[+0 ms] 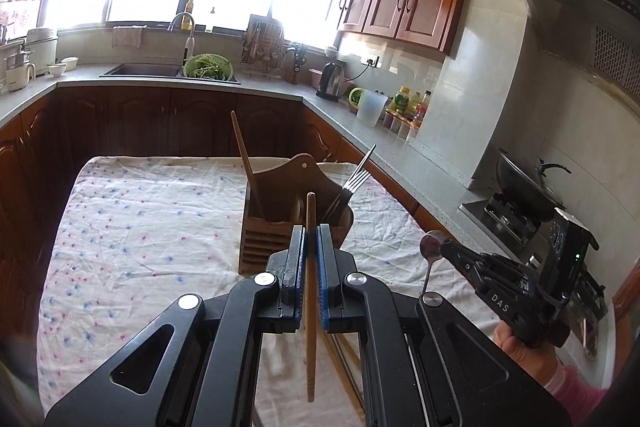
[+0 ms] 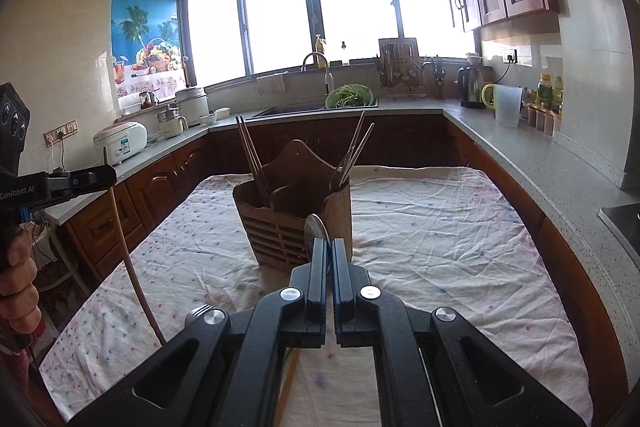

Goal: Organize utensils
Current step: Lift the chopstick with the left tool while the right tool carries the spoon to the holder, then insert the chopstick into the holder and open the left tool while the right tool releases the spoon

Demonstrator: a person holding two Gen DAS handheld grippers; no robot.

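Observation:
A wooden utensil holder (image 1: 294, 211) (image 2: 292, 215) stands on the cloth-covered table. Its left compartment holds chopsticks (image 1: 246, 163) (image 2: 252, 159). Its right compartment holds forks (image 1: 354, 183) and more chopsticks (image 2: 354, 151). My left gripper (image 1: 311, 233) is shut on a wooden chopstick (image 1: 311, 307), held upright just in front of the holder; it also shows in the right wrist view (image 2: 128, 255). My right gripper (image 2: 330, 247) is shut on a metal spoon (image 2: 316, 227), held upright close before the holder's right compartment. The spoon's bowl (image 1: 431, 247) shows at the right gripper's tip in the left wrist view.
The table wears a white flowered cloth (image 1: 152, 227) (image 2: 440, 227). More chopsticks (image 1: 348, 367) lie on the cloth under my left gripper. A fork's end (image 2: 200, 311) lies on the cloth at my right gripper's left. Kitchen counters (image 1: 400, 163) surround the table, with a stove and wok (image 1: 524, 187) at right.

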